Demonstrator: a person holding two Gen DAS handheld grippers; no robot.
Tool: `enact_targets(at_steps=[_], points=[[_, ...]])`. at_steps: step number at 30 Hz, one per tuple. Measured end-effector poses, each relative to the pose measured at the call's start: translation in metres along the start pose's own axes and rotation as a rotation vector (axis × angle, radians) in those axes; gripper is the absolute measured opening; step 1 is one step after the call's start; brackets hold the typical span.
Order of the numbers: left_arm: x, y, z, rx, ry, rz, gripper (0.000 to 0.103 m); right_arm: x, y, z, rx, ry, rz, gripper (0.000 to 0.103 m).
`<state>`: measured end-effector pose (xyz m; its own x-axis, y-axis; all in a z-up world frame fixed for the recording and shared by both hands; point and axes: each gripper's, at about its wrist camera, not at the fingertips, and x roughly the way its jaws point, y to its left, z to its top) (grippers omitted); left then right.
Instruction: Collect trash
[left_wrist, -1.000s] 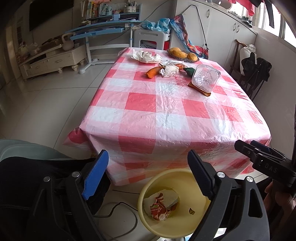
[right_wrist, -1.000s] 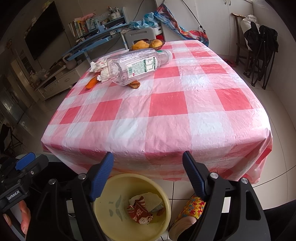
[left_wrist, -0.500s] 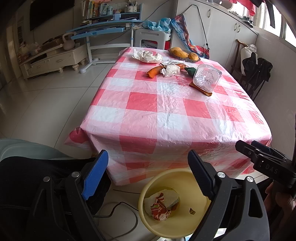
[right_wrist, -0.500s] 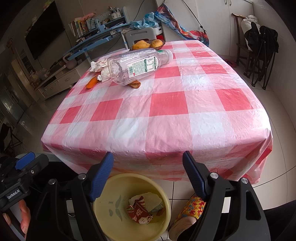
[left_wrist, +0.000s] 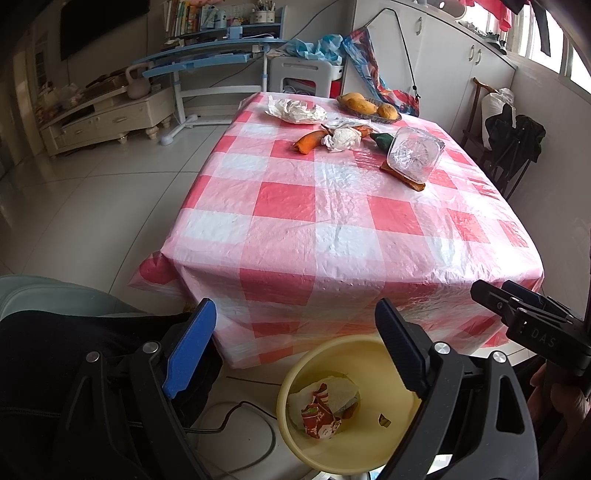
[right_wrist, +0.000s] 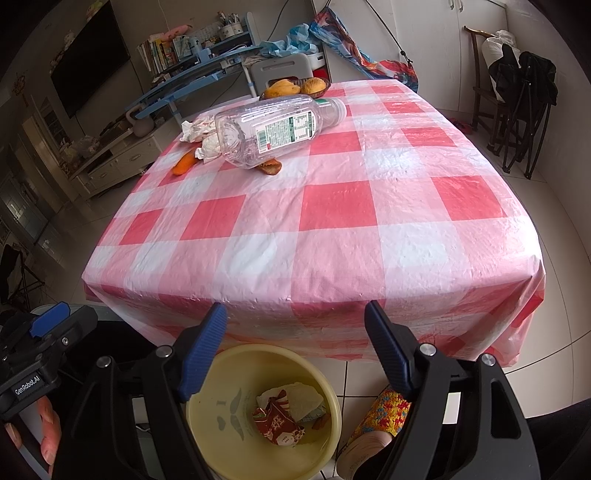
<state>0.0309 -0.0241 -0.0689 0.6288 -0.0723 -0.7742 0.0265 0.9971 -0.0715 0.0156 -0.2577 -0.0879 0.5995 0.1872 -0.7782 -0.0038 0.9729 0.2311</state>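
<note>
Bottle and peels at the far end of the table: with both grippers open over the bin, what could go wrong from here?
1. The bottle lies on its side, propped on a peel; a nudge may roll it.
2. Tissue, another peel and bottle are bunched together, so one grasp may drag its neighbours.
3. The fruit basket sits just behind; good fruit could be taken as trash for the bin.

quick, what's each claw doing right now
Left claw: open, holding nothing.
Right claw: open, holding nothing.
</note>
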Motion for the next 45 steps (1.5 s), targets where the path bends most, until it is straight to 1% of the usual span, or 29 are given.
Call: enact_targets(at_steps=[18,23,28,30,33,36,41,45], points=[[0.001,0.005,-0.002,-0.006,0.006,0.001,0.085,0.0,0.001,-0.001,-0.003,0.0,0.0,0.074],[0.002,0.011,-0.001,-0.03,0.008,-0.005,0.085,0.001,0.002,-0.001,-0.003,0.002,0.004,0.074],[-0.001,0.023,0.006,-0.098,0.007,-0.033,0.085,-0.003,0.0,0.004,0.034,-0.007,0.063,0.074],[-0.004,0.028,0.01,-0.116,0.002,-0.038,0.085,-0.005,-0.001,0.01,0.042,-0.014,0.076,0.077],[-0.006,0.029,0.019,-0.119,-0.007,-0.038,0.085,-0.002,0.001,0.023,0.031,-0.006,0.09,0.077],[-0.006,0.027,0.028,-0.11,-0.006,-0.045,0.085,0.004,0.003,0.039,0.034,0.009,0.128,0.077],[0.0,0.022,0.052,-0.072,-0.011,-0.046,0.085,0.025,-0.001,0.068,0.113,0.068,0.227,0.078],[0.012,0.024,0.079,-0.058,-0.012,-0.036,0.085,0.047,-0.012,0.088,0.245,0.114,0.32,0.078]])
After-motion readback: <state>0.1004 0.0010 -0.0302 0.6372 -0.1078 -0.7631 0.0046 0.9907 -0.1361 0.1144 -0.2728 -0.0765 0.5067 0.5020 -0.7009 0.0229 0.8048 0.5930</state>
